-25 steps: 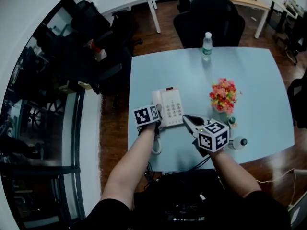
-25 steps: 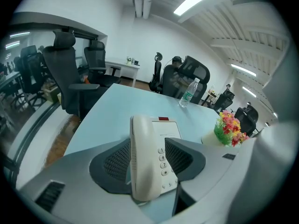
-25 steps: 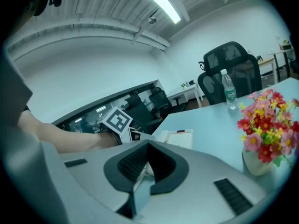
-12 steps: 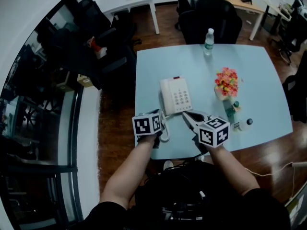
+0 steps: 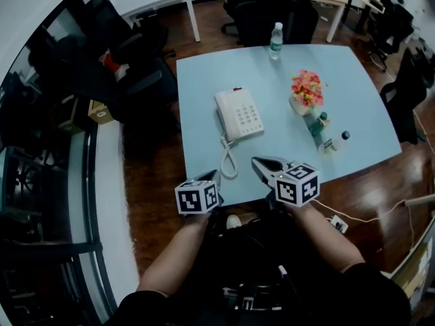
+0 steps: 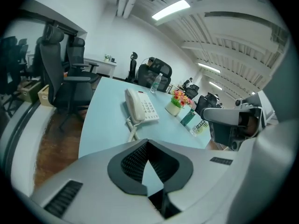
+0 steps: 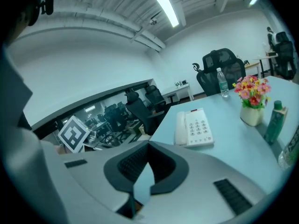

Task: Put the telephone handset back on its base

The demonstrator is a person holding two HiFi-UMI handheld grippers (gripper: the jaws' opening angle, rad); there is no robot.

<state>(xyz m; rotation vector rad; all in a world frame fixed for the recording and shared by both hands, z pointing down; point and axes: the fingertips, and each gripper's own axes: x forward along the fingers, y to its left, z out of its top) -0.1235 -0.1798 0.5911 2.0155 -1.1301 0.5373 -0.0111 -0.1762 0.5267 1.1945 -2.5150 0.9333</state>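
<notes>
Handset was seated in the cradle on the left side of the base, lying flat along it, with the keypad to its right. The white phone sat mid-left on the light-blue surface, turned a little off square to the near edge. Coiled cord ran from the phone's near end toward the near edge of the surface and lay on it. Left hand-held gripper was clenched: pad tips met with nothing between them, and only the surface showed through the gap behind the tips. In the head view it was off the near-left corner of the surface, over the wooden floor, well apart from the phone and touching nothing. Right hand-held gripper read the same: jaws together, empty. Its tip sat over the near edge of the surface, near the end of the cord but not touching it, and well apart from the base. Both pointed roughly toward the phone. Also on the surface: flower pot to the right of the phone, green bottle upright just nearer than the pot, small clear bottle on its side beside that, and water bottle upright at the far edge. Dark office chairs stood beyond the far edge. White cable lay on the floor to the right.
</notes>
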